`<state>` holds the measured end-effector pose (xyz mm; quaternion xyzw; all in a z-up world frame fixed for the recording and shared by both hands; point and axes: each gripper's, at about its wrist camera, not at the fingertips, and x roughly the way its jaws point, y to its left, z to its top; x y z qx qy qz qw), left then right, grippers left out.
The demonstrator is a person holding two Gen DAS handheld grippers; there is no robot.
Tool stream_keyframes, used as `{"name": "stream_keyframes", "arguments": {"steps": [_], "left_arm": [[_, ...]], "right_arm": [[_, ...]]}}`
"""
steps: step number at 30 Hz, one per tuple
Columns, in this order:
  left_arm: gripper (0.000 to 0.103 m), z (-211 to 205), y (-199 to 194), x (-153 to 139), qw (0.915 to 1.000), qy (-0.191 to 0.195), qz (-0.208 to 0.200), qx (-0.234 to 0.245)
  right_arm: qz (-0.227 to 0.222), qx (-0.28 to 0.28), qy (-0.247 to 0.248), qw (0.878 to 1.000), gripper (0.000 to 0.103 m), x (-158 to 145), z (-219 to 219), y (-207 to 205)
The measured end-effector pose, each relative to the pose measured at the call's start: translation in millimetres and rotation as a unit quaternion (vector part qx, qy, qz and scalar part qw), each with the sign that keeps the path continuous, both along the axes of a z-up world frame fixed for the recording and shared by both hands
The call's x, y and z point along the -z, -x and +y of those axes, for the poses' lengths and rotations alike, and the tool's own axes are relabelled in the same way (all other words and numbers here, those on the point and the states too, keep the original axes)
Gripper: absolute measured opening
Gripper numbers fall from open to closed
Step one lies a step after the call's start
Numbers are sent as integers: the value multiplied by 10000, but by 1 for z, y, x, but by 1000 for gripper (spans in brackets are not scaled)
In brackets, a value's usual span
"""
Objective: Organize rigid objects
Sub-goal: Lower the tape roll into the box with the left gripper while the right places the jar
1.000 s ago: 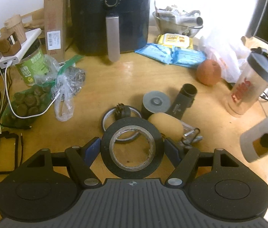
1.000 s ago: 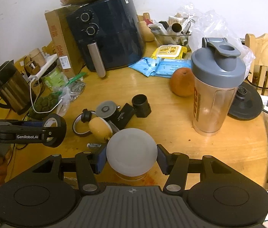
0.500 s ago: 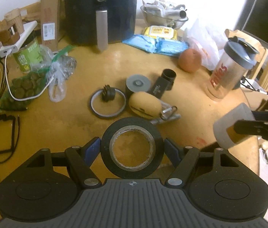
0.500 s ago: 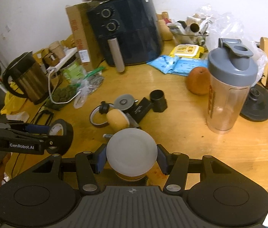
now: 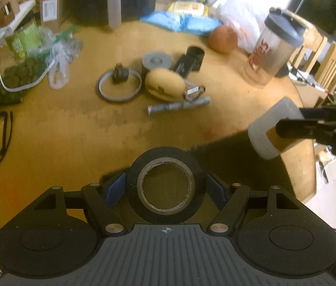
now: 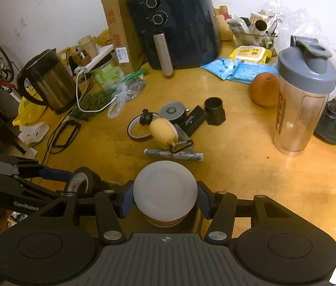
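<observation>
My left gripper [image 5: 166, 187] is shut on a black tape roll [image 5: 165, 214] and holds it near the table's front edge; the roll also shows in the right wrist view [image 6: 83, 181]. My right gripper [image 6: 165, 199] is shut on a white-lidded jar [image 6: 165, 188] with a yellow label, seen at the right of the left wrist view [image 5: 271, 131]. A cluster lies mid-table: a yellow oval case [image 6: 163, 132], a thin tape ring [image 6: 135, 128], a grey disc [image 6: 172, 109], a black tube piece [image 6: 213, 110] and a grey stick [image 6: 173, 154].
A shaker bottle [image 6: 303, 95] and an orange [image 6: 264, 89] stand at the right. An air fryer [image 6: 175, 23], cardboard box [image 6: 117, 28], kettle [image 6: 46, 81], bags and cables crowd the back and left of the wooden table [image 6: 251, 166].
Both grippers have pulled back and up from the table's middle with their objects still held. The mid-table cluster now lies farther away in both views.
</observation>
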<state>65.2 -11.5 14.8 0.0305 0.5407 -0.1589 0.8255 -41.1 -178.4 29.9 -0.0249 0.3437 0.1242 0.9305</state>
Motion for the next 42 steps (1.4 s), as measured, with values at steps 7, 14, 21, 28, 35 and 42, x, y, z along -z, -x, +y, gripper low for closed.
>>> {"name": "stream_keyframes", "arguments": {"steps": [7,14,21,28,35,42], "left_arm": [[72,4,4,20,9994,-237,232,-112],[73,2,1,25,9988,-426,93,-220],[73,2,9,11,9981,-337,-136,-504],[73,4,23,1,9965,-116,-178,-808],[73,7,37,-6,9942,-41,-202,-1060],[73,18,52,-9,9912,0,-198,-1312]], "right_arm": [[132,-191,102,9997,57,7,6,6],[229,-288,294,9989,57,14,11,12],[270,-319,446,9981,57,20,12,14],[233,-493,695,9961,57,25,20,12],[237,-769,1064,9911,57,36,32,4],[304,-968,1510,9833,57,53,41,-10]]}}
